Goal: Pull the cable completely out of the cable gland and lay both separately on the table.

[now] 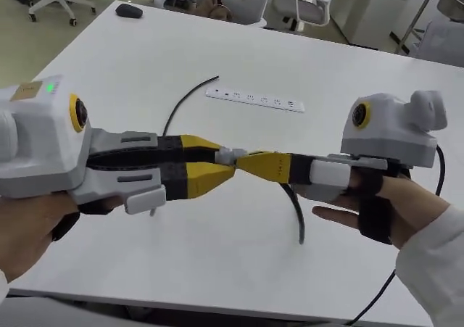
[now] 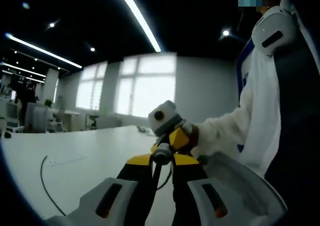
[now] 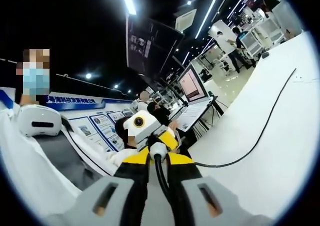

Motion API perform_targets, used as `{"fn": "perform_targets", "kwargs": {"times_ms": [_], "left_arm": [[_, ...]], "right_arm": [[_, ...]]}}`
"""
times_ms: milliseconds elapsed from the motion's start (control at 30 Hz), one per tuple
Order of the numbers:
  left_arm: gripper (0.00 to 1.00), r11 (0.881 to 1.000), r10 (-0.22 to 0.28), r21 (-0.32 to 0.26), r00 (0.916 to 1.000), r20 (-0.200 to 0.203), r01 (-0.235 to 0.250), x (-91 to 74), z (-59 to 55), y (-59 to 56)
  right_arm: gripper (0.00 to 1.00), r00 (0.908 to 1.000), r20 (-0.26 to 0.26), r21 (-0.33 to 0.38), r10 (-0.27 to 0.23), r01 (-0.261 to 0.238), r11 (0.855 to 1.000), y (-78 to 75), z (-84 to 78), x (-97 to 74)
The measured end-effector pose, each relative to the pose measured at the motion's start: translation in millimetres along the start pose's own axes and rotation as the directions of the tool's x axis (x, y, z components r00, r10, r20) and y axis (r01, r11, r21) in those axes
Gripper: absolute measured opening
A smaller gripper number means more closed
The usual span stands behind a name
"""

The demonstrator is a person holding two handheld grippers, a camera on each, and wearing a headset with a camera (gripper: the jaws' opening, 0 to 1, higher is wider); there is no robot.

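With left gripper [image 1: 233, 162] clenched on the cable gland [image 1: 228, 155] at frame centre and right gripper [image 1: 244, 160] clamped on the cable [image 1: 297, 214] just beside it, above the table [image 1: 341, 73], pull straight apart along the cable's axis, keeping both grips firm.

The cable gland [image 1: 230, 155], a small pale grey fitting, is held in the air above the bench [image 1: 217, 254]. It is pinched at the yellow jaw tips of the left gripper [image 1: 225, 157], and the right gripper [image 1: 243, 160] meets it from the opposite side. The thin black cable [image 1: 293, 200] is seated in the gland: it lies clamped between the right gripper's jaws and droops below that gripper in a curve to a free end close to the bench.
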State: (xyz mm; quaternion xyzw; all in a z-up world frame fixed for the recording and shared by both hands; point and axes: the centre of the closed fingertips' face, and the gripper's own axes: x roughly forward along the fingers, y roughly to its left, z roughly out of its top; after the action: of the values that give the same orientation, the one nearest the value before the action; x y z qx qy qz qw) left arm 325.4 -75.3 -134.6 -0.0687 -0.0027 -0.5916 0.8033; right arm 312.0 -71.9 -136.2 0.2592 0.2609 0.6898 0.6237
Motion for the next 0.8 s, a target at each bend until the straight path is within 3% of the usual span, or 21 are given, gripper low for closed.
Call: {"fn": "perform_targets", "kwargs": {"times_ms": [100, 200, 300, 367, 467, 567, 633, 700, 733, 800], "left_arm": [[0.15, 1.0, 0.003, 0.004, 0.9998, -0.02, -0.003, -0.7, -3.3, 0.3], [0.15, 1.0, -0.008, 0.014, 0.9997, -0.023, 0.009, 1.5, -3.7, -3.1], [0.15, 1.0, -0.004, 0.022, 0.9981, -0.062, 0.006, 1.0, -10.8, -2.2], [0.15, 1.0, -0.011, -0.01, 0.9985, -0.053, 0.01, 1.0, -10.0, -2.8], [0.14, 0.998, -0.025, -0.062, 0.9974, -0.068, 0.021, 0.1, -13.6, -4.7], [0.14, 0.993, -0.04, -0.11, 0.9963, -0.076, 0.032, -0.6, -16.6, -6.3], [0.14, 0.986, -0.061, -0.163, 0.9946, -0.084, 0.047, -0.8, -19.4, -9.2], [0.14, 0.967, -0.091, -0.245, 0.9929, -0.076, 0.07, -0.6, -21.0, -12.6], [0.14, 0.96, -0.098, -0.27, 0.9923, -0.076, 0.074, -0.8, -21.9, -11.2], [0.14, 0.953, -0.105, -0.293, 0.9925, -0.064, 0.081, -1.1, -21.3, -10.3]], "right_arm": [[0.12, 0.9998, -0.012, 0.019, -0.014, 0.014, 1.0, -1.2, -3.2, -0.6], [0.12, 0.9999, -0.015, 0.025, 0.003, -0.003, 1.0, 0.2, -4.9, -3.9], [0.11, 0.9981, -0.034, -0.084, -0.051, 0.048, 0.995, -3.1, -9.1, -3.9], [0.11, 0.9985, -0.029, -0.081, -0.047, 0.044, 0.996, 0.2, -9.4, -3.8], [0.1, 0.9973, -0.037, -0.159, -0.063, 0.057, 0.986, -0.6, -11.5, -3.6], [0.1, 0.9965, -0.048, -0.175, -0.068, 0.059, 0.983, 1.4, -15.1, -2.9], [0.09, 0.9943, -0.074, -0.237, -0.077, 0.058, 0.97, 0.2, -19.4, -3.5], [0.1, 0.9943, -0.079, -0.248, -0.072, 0.051, 0.967, 1.8, -21.5, -3.7], [0.1, 0.9941, -0.08, -0.283, -0.073, 0.047, 0.958, 2.3, -21.9, -3.4], [0.09, 0.9947, -0.077, -0.302, -0.067, 0.041, 0.952, 3.9, -21.6, -2.9]]}}
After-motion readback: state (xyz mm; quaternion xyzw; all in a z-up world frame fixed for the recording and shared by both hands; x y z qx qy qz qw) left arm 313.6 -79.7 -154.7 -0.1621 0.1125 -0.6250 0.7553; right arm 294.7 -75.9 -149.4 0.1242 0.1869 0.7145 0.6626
